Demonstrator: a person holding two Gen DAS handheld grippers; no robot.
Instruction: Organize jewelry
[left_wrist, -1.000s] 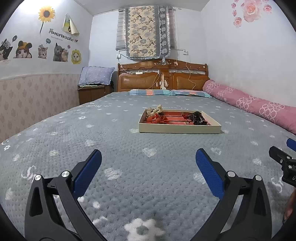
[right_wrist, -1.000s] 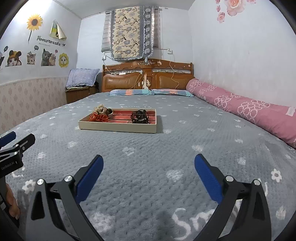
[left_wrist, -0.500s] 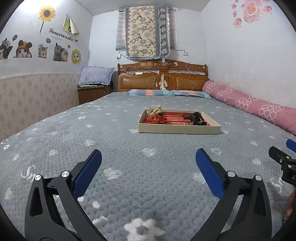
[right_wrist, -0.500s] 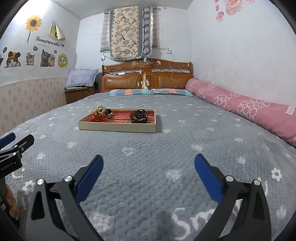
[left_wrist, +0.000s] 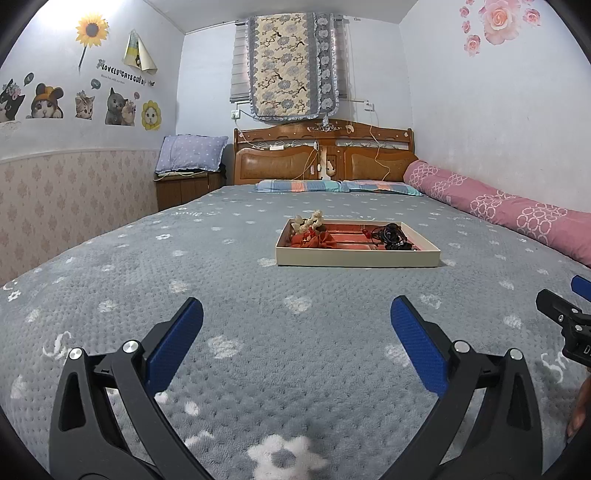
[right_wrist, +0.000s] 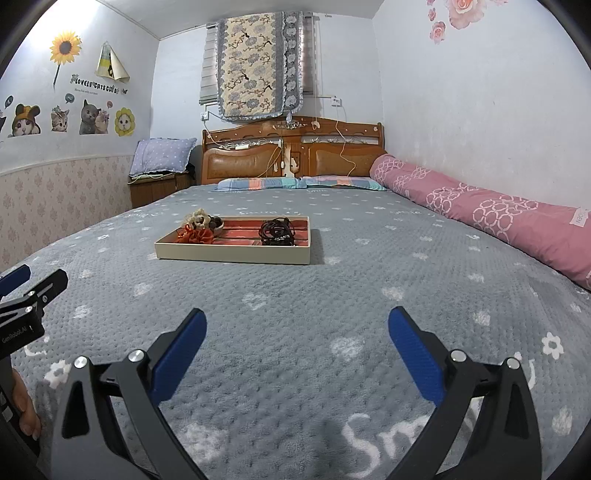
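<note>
Through the left wrist camera we see our left gripper (left_wrist: 295, 317) spread wide and empty above the grey blanket (left_wrist: 229, 295), its blue pads (left_wrist: 173, 343) far apart. Well ahead of it, in the middle of the bed, lies the shallow cream tray (left_wrist: 357, 256) with a red lining. At its left end we make out an orange-red fabric piece (left_wrist: 314, 240) with a pale beaded piece (left_wrist: 312, 222) at the far corner behind it, and toward the right a tangle of black cords (left_wrist: 393, 237). At the right edge a part of our right gripper (left_wrist: 565, 319) shows, with a fingertip below it. Through the right wrist camera our right gripper (right_wrist: 297, 326) is likewise wide apart and holds nothing, low over the blanket (right_wrist: 369, 288). The tray (right_wrist: 236, 254) sits ahead and to the left, well apart from the fingers, with the orange-red piece (right_wrist: 197, 235), the beaded piece (right_wrist: 199, 218) and the black cords (right_wrist: 277, 232) inside. Our left gripper (right_wrist: 26, 295) juts in at the left edge, a hand (right_wrist: 26, 410) beneath it.
</note>
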